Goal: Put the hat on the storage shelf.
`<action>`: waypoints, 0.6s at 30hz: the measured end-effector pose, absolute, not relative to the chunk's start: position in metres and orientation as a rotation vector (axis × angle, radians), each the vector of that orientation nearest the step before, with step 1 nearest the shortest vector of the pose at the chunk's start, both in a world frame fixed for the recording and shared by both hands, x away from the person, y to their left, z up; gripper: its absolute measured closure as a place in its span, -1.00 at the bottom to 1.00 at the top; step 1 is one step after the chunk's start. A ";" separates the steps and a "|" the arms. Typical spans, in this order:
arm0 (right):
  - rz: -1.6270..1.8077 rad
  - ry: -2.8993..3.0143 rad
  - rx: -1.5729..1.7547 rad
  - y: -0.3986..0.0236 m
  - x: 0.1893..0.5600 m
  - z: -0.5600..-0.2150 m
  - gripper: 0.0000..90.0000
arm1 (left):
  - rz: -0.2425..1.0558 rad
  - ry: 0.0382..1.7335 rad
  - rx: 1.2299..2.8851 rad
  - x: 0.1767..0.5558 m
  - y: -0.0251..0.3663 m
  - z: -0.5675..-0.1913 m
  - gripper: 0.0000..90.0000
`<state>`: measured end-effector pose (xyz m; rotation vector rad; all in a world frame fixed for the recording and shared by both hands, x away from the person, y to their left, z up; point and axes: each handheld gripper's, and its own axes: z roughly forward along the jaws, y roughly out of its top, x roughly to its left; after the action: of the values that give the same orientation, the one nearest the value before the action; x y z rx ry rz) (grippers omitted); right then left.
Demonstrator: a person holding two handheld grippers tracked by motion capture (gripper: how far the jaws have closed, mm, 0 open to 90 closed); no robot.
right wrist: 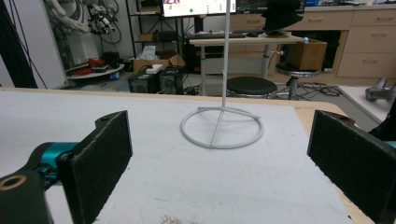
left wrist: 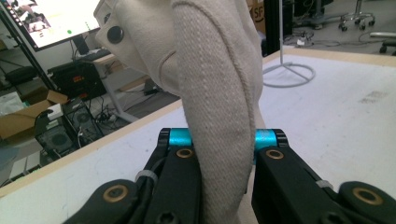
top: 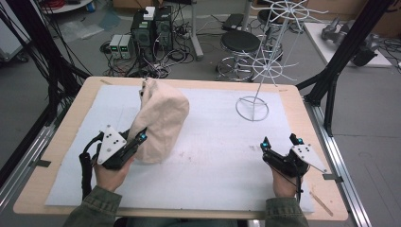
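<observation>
Cream canvas hat (top: 158,125) is held up above the left part of the white mat (top: 213,165), with its lower edge near the mat surface and its top tilted toward the far side of the table (top: 52,142). The left gripper (top: 137,142) is closed on the hat: in the left gripper view, a thick folded band of the hat fabric (left wrist: 219,116) goes down between the two black jaws, and both jaws press on it from the sides. A dark snap button (left wrist: 115,34) is visible on the upper part of the hat in that view. The person's left hand (top: 111,172) holds this gripper from below. The right gripper (top: 279,142) is at the right part of the mat, well apart from the hat, and its jaws stand wide apart with nothing between them; the right gripper view shows the two padded jaws at both sides and bare mat between. A white wire stand (top: 265,61) rises from its ring base (right wrist: 222,127) at the far right part of the mat, in front of the right gripper. Behind the table there are a black stool (top: 240,42) and computer cases (top: 151,28) on the floor.
</observation>
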<state>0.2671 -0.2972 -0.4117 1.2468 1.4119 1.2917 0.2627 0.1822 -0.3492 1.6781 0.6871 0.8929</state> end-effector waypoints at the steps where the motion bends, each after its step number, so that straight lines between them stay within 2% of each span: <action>1: 1.291 1.412 1.245 -0.297 0.267 -0.412 -0.87 | 0.895 0.684 1.673 0.264 0.182 -0.347 0.91; 18: 1.294 1.407 1.252 -0.297 0.268 -0.412 -0.87 | 0.892 0.629 1.557 0.282 0.181 -0.315 0.91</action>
<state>0.2676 -0.2970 -0.4118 1.2524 1.4073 1.2940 0.2821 0.1809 -0.3150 1.5574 0.6290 0.8923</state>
